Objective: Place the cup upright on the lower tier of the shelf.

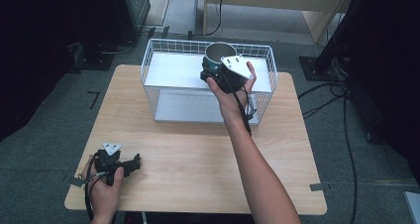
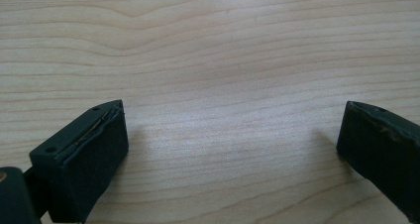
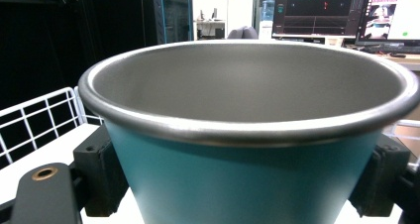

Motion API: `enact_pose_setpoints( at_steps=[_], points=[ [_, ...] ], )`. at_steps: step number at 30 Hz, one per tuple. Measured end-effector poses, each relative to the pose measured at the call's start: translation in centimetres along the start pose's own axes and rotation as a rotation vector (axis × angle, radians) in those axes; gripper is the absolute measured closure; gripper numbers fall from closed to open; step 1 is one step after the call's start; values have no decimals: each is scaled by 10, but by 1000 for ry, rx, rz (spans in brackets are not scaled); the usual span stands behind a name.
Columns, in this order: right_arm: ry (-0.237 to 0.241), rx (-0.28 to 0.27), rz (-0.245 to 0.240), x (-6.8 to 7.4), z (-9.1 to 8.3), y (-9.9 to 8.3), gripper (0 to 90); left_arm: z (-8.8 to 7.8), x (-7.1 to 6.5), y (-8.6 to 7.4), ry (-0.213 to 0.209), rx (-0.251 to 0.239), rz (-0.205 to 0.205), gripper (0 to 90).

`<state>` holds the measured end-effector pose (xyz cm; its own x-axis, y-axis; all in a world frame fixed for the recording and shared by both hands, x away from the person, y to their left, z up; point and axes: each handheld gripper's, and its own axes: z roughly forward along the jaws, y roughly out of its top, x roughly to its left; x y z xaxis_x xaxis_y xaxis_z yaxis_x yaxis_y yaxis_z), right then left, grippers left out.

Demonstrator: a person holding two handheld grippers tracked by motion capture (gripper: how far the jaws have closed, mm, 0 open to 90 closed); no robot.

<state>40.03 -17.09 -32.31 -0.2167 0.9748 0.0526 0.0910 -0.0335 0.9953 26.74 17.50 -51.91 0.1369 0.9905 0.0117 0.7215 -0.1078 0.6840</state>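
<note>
The teal cup (image 3: 247, 184) is upright and clamped by its sides in the right gripper (image 1: 218, 68), held over the upper shelf of the white wire rack (image 1: 158, 65) at the far side of the worktop (image 1: 198, 154). Pickup appears complete; lowering the cup onto the shelf and releasing it appear to remain. The left gripper (image 1: 131, 164) rests at the near left corner, jaws wide apart and empty.
</note>
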Motion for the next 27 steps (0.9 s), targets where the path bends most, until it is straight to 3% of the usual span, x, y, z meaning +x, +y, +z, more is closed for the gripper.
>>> enact_pose_setpoints(
  at_steps=[14, 27],
  points=[
    [-11, 11, -20, 5, 23, 5, 147, 0, 0, 0, 0, -1, 0, 0],
    [-14, 30, 6, 3, 32, 1, 146, 0, 0, 0, 0, -1, -1, 0]
  ],
)
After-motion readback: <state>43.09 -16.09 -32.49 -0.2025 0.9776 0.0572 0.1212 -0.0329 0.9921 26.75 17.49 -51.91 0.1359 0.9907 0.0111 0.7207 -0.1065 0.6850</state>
